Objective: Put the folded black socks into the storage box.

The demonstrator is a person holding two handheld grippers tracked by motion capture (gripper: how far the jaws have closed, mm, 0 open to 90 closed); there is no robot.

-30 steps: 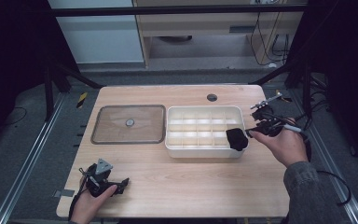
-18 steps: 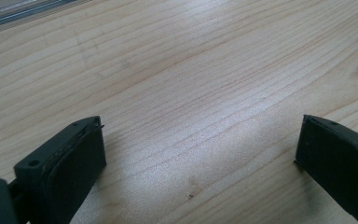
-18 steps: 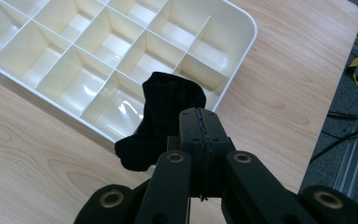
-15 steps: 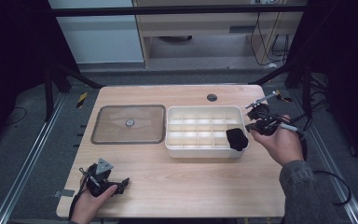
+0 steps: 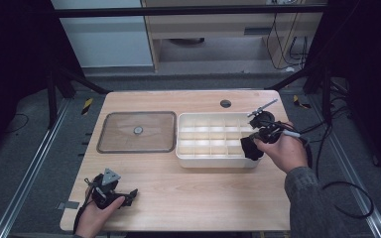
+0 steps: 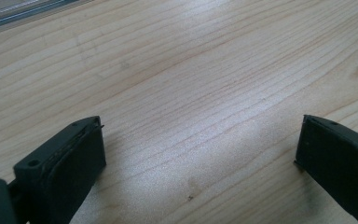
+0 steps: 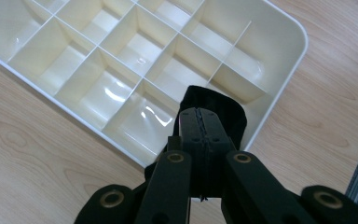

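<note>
Right gripper (image 7: 200,122) jaws have just closed, now clamped on a soft black cloth pouch (image 7: 213,112) at the white plastic divided tray's (image 5: 184,159) right front corner compartment; grasp made, lift likely next. Left gripper (image 5: 110,191) rests jaws apart at the desk's (image 5: 198,198) front-left corner.

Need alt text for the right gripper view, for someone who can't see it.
The right tool is shut on a black cloth over a corner compartment of the white divided tray. The compartments in view look empty, and the tray sits on a wooden table.
</note>
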